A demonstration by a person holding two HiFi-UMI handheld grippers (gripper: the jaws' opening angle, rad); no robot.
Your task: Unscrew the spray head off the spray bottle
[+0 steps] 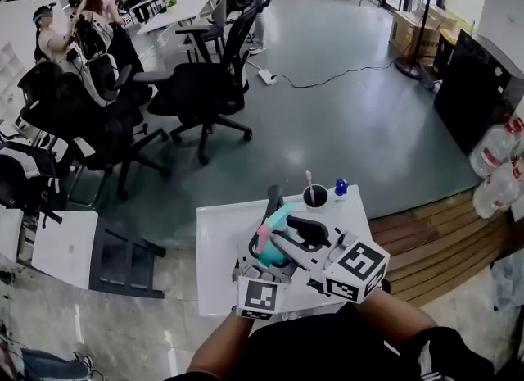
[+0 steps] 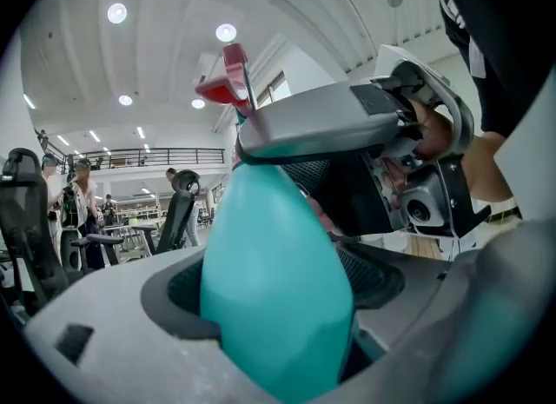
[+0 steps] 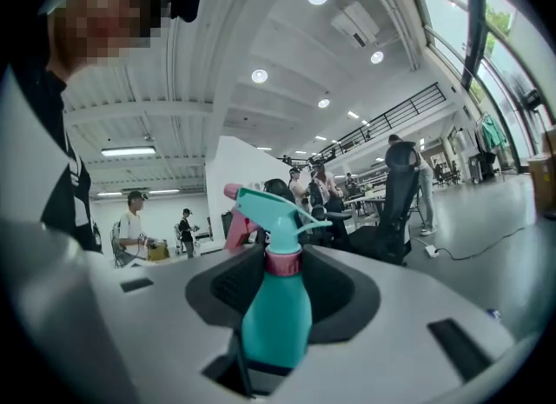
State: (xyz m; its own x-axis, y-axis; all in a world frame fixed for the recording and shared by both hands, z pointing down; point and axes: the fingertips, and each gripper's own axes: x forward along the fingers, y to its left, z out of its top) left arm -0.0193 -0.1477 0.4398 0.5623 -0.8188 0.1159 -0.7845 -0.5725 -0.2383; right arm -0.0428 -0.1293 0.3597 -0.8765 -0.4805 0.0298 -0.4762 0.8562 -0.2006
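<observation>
A teal spray bottle (image 1: 268,244) with a pink collar and pink-tipped spray head (image 1: 264,227) is held up over the white table (image 1: 217,240), between both grippers. My left gripper (image 1: 264,263) is shut on the bottle's body (image 2: 278,289), which fills its view. My right gripper (image 1: 283,229) reaches across the top from the right; its pads stand tight on either side of the pink collar (image 3: 282,261), below the spray head (image 3: 268,207). In the left gripper view, the right gripper's grey finger (image 2: 321,124) lies across the neck.
A black cup (image 1: 315,197) with a pink stick and a small blue object (image 1: 341,187) stand at the table's far edge. Office chairs (image 1: 205,92) and people are beyond on the grey floor. A wooden platform (image 1: 426,232) and large water bottles (image 1: 495,150) lie to the right.
</observation>
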